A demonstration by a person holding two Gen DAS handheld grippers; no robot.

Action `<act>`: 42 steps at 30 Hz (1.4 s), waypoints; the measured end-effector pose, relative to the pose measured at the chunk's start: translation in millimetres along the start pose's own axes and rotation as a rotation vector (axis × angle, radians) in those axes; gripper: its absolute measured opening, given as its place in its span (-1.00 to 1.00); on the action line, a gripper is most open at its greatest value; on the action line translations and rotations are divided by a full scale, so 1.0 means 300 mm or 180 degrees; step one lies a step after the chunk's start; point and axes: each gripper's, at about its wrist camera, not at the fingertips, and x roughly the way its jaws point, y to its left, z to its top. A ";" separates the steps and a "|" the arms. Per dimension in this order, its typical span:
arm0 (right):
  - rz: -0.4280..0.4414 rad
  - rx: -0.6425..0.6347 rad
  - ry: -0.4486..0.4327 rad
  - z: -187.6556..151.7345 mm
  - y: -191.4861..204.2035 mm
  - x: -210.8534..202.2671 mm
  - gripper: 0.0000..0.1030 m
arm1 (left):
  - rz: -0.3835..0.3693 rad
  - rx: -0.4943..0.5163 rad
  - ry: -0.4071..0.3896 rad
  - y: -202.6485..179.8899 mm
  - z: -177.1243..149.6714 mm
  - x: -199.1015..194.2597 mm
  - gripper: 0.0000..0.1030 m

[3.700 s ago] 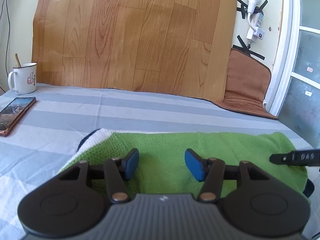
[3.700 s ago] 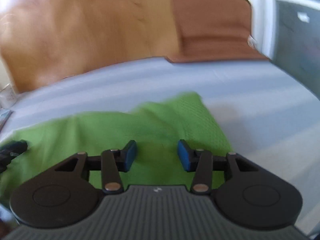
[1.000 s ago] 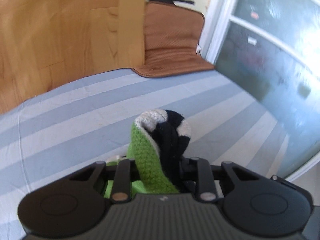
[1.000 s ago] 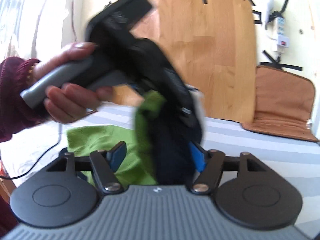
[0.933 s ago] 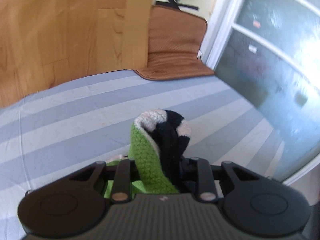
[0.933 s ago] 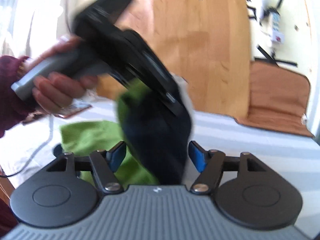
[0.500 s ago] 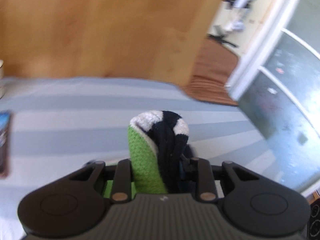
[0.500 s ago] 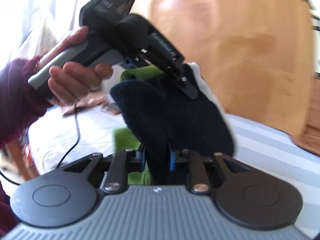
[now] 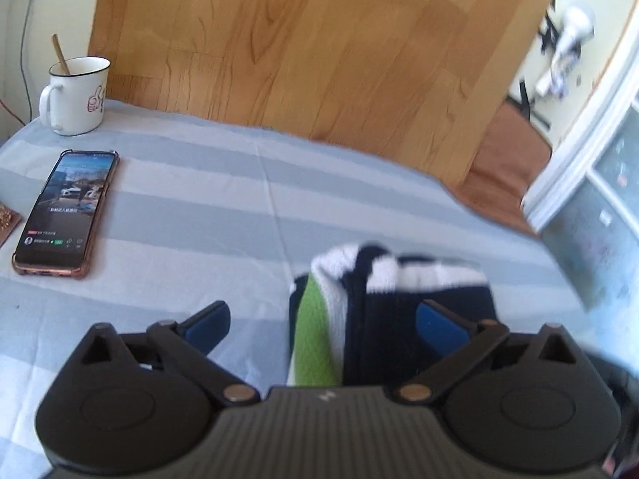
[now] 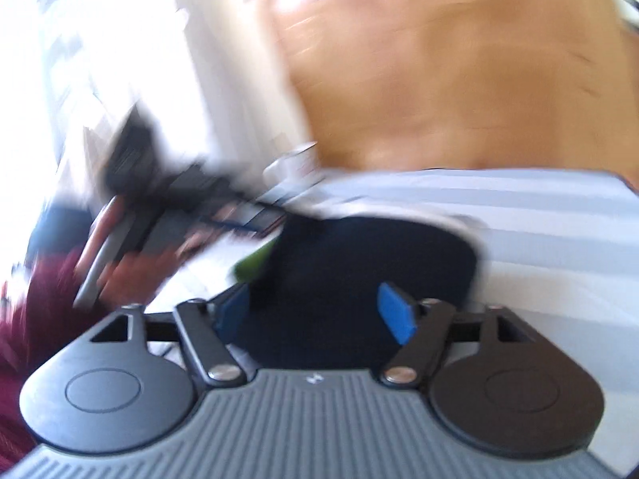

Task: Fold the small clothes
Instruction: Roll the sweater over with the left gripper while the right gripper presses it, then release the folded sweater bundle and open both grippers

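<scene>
A small knit garment [image 9: 383,303], green with navy and white bands, lies bunched on the striped sheet [image 9: 199,207]. My left gripper [image 9: 323,319] is open, its blue pads spread wide, the cloth between them and loose. In the blurred right wrist view the garment [image 10: 359,255] shows mostly navy with a green edge. My right gripper [image 10: 315,311] is open around it. The left gripper and the hand holding it [image 10: 135,207] appear blurred at the left.
A phone [image 9: 66,211] with a lit screen lies at the left on the sheet. A white enamel mug [image 9: 78,97] with a stick in it stands behind it. A wooden board [image 9: 311,48] leans at the back. A brown mat [image 9: 503,163] and a door frame are at the right.
Both grippers were shut on the lifted garment half a second ago; both have opened now. The garment has dropped onto the sheet. The left view has swung back toward the phone and mug.
</scene>
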 end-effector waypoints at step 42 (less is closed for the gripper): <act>-0.0696 0.0468 -0.0135 0.400 -0.783 0.436 0.47 | 0.0061 -0.0005 -0.0230 -0.317 0.423 0.858 0.77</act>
